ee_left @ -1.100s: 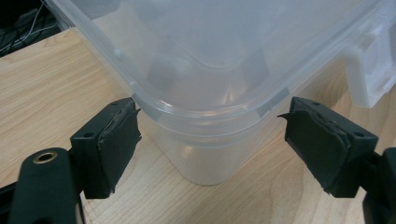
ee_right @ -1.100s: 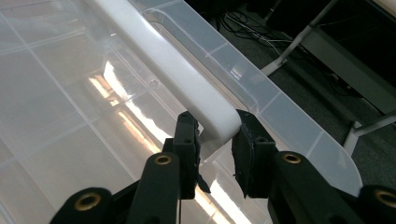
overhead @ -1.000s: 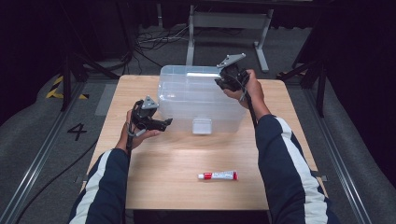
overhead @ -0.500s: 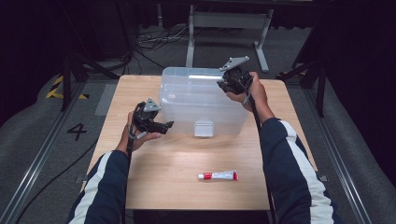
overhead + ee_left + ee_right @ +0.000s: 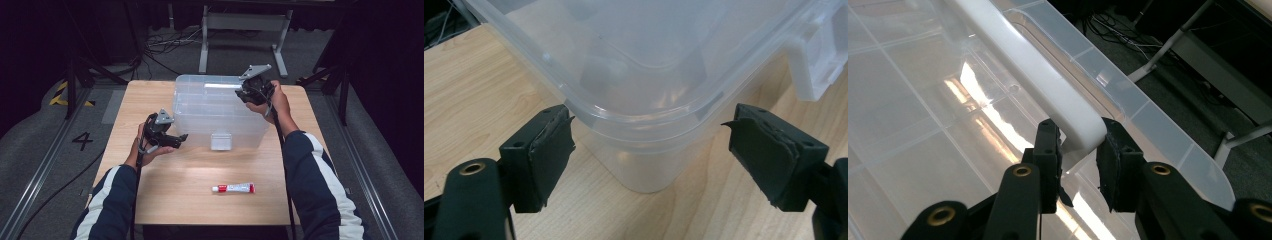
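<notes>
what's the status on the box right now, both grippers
Right gripper shut on white handle atop clear box. Left gripper open at box's near corner, fingers not touching. Toothpaste tube lies apart, nothing blocking.

High view: table (image 5: 165, 200) evenly lit from overhead, surroundings dark; slightly soft focus, faint shadows under the forearms, a bright glare strip on the lid of the clear box (image 5: 220, 86). Left gripper view: sharp, diffuse light, soft reflections in the box wall, a dim shadow at its base. Right gripper view: streaked orange-white glare across the lid; near jaws slightly soft, far floor dim.
</notes>
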Tool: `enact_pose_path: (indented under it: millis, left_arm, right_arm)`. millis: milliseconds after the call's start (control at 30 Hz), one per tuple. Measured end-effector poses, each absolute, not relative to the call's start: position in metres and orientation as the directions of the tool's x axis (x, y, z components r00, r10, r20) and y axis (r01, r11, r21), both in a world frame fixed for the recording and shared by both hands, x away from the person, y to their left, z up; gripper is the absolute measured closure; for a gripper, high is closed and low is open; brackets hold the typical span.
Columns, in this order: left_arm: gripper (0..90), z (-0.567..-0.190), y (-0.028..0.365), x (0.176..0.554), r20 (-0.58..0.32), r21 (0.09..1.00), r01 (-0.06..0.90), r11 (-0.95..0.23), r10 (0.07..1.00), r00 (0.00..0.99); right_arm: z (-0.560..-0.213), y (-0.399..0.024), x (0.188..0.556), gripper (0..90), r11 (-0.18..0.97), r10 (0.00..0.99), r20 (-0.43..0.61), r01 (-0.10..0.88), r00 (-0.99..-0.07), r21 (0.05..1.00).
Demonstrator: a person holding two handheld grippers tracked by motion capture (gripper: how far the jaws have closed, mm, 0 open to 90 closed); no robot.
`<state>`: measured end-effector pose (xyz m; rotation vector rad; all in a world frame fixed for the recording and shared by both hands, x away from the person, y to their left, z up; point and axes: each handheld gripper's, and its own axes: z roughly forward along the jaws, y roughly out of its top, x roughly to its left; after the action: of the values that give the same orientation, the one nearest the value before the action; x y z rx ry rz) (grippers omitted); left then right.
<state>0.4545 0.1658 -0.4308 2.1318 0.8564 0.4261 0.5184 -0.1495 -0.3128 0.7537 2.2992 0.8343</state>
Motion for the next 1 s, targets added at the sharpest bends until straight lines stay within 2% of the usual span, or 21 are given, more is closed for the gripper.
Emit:
enact_pose_path:
  millis: [1000]
  left_arm:
    - [18.2,-0.428,0.166,0.416,0.045,0.759,0.4,-0.514,0.654,0.755]
  right_arm:
    - [-0.314,-0.158,0.477,71.7,0.656,0.637,-0.333,0.263,-0.696,0.707]
